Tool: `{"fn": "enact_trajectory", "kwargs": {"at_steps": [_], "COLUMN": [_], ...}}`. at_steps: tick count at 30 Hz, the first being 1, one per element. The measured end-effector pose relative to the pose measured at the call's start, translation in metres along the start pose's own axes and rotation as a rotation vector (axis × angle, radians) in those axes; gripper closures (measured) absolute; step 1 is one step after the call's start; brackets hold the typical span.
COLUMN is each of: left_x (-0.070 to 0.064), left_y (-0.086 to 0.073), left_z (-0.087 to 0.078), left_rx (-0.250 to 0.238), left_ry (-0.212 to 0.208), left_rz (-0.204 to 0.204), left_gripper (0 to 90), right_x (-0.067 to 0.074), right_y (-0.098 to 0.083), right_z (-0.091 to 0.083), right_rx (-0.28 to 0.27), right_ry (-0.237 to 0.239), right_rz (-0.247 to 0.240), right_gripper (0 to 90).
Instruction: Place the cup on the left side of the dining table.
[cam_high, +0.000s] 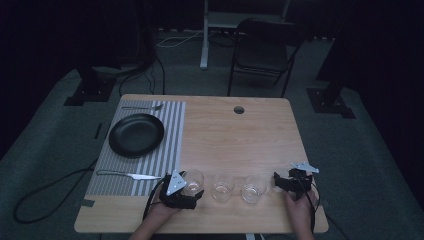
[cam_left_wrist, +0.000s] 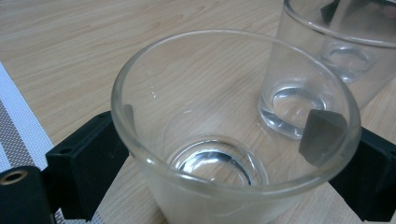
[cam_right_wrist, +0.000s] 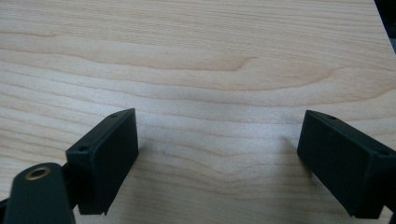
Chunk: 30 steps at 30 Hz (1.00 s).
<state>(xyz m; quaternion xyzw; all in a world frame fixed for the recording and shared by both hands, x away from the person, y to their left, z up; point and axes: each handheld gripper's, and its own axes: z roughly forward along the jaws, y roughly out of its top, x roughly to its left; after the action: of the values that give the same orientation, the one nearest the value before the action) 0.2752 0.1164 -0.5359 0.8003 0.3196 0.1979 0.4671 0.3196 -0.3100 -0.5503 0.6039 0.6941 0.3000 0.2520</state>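
Three clear glasses stand in a row near the front edge of the wooden table (cam_high: 240, 140). The left hand-held gripper (cam_high: 192, 190) is clamped on the leftmost glass (cam_high: 193, 181), one black jaw on each side of its wall; the left gripper view shows the grey pad (cam_left_wrist: 322, 135) pressed against the glass from outside, the glass upright and empty. The middle glass (cam_high: 222, 187) stands just beside it, the third glass (cam_high: 253, 189) a little further right. The right hand-held gripper (cam_high: 282, 182) rests near the third glass, jaws spread wide over bare wood with nothing between them. Left of the glasses lies a striped placemat (cam_high: 170, 130) carrying a black plate (cam_high: 136, 135), a knife (cam_high: 127, 175) at its near side and a fork (cam_high: 142, 107) at its far side.
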Motion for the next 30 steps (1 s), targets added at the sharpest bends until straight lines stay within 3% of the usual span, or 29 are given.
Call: {"fn": "enact_trajectory", "kwargs": {"at_steps": [11, 12, 13, 18, 30], "left_x": [0.002, 0.002, 0.001, -0.002, 0.001], "left_y": [0.001, 0.001, 0.001, 0.002, 0.012], "left_z": [0.001, 0.000, 0.000, 0.003, 0.004], "left_rx": [-0.022, -0.030, -0.032, -0.010, 0.055], "left_ry": [-0.007, -0.022, -0.010, 0.003, 0.023], "left_rz": [-0.015, -0.014, -0.009, 0.013, -0.022], "left_gripper": [7.6, 14.8, 15.3, 19.5, 20.1], "right_x": [0.000, 0.000, 0.000, 0.000, 0.000], "right_y": [0.000, 0.000, 0.000, 0.000, 0.000], "right_z": [0.000, 0.000, 0.000, 0.000, 0.000], "right_rx": [0.000, 0.000, 0.000, 0.000, 0.000], "right_ry": [0.000, 0.000, 0.000, 0.000, 0.000], "right_rz": [0.000, 0.000, 0.000, 0.000, 0.000], "right_gripper": [12.0, 12.0, 12.0, 12.0, 12.0]}}
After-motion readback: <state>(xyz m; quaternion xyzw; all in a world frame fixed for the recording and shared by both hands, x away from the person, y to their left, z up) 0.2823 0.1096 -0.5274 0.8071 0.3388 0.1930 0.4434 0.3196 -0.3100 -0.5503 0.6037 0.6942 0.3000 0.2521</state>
